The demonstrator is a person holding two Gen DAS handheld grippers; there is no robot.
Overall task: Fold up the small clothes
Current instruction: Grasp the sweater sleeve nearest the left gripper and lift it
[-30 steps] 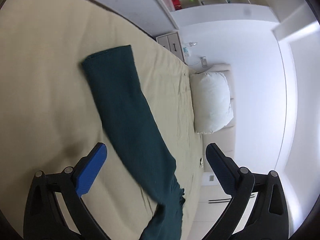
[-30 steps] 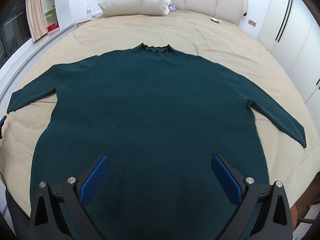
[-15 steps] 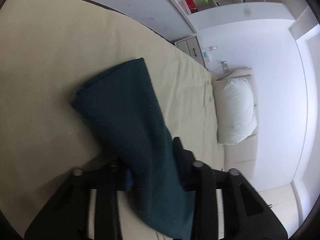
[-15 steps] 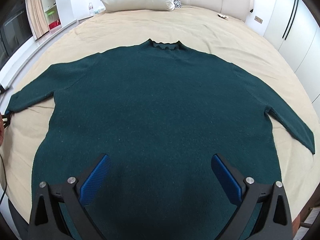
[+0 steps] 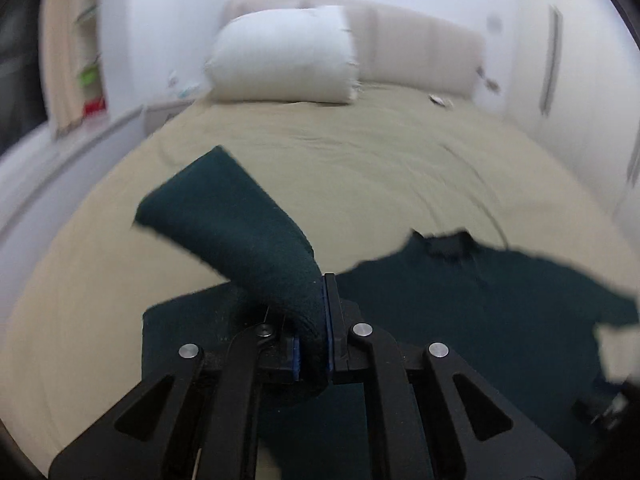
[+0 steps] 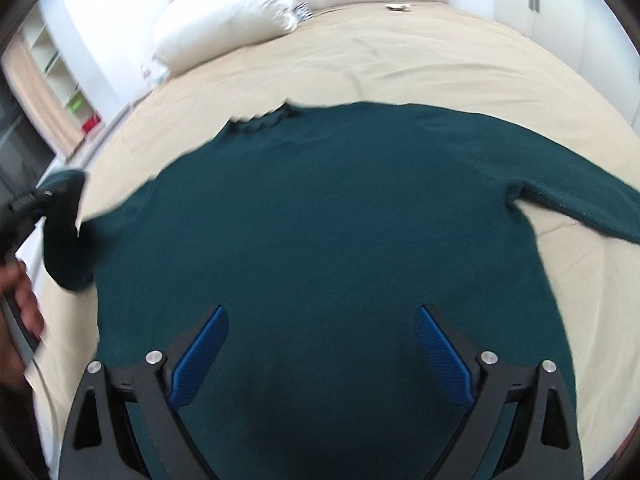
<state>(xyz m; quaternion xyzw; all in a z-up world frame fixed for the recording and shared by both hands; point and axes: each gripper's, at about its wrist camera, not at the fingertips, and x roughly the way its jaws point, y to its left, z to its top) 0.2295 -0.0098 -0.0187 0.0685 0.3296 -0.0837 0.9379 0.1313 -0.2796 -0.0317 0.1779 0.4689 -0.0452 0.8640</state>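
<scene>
Left claw [image 5: 316, 320] clamps sweater [image 6: 340, 220] sleeve [image 5: 240, 232]; right claw [image 6: 320, 344] apart, seemingly above body.

Bed [image 6: 420, 52] in beige cover; dark green sweater [image 6: 340, 220] spread flat across it, white pillow [image 6: 224, 20] at headboard end (small object beyond, unclear).

My dark teal knit sweater [image 6: 340, 240] lies front-up and flat, its scalloped collar [image 6: 260, 122] toward the far end; one sleeve [image 5: 240, 236] is lifted and bent over, the other sleeve [image 6: 580, 200] stretched out flat
</scene>
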